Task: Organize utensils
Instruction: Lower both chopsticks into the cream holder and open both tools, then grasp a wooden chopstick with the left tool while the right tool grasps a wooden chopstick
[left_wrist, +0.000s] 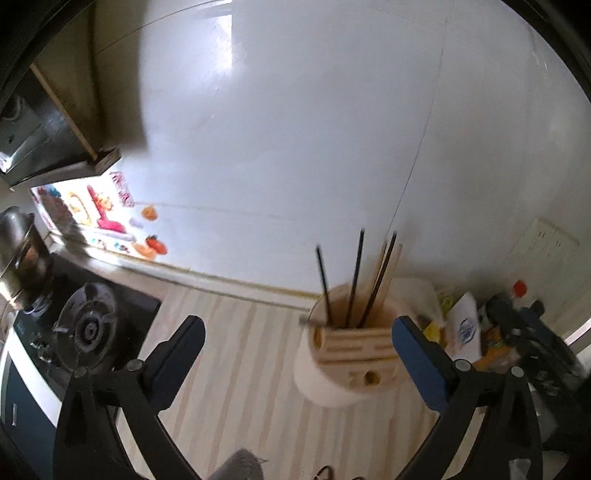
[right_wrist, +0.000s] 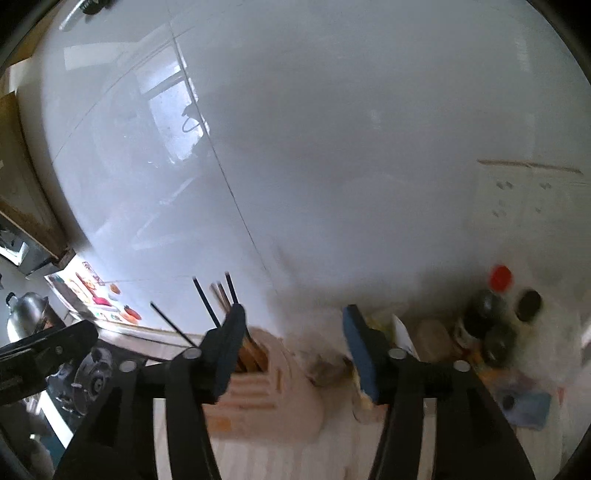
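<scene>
A cream, slotted utensil holder (left_wrist: 347, 362) stands on the striped counter. Black and wooden chopsticks (left_wrist: 356, 280) stick up out of it. My left gripper (left_wrist: 297, 332) is open and empty, its jaws either side of the holder's front, a little short of it. In the right wrist view the holder (right_wrist: 273, 391) is blurred, low and left of centre, with chopsticks (right_wrist: 218, 299) behind my left finger. My right gripper (right_wrist: 293, 328) is open and empty, above and just right of the holder. The left gripper's arm (right_wrist: 44, 347) shows at the left edge.
A gas burner (left_wrist: 88, 328) and a metal pot (left_wrist: 18, 254) sit on the stove at left. Bottles and packets (left_wrist: 495, 325) crowd the right corner; a red-capped bottle (right_wrist: 498, 280) stands there. A white tiled wall (left_wrist: 295, 129) rises behind.
</scene>
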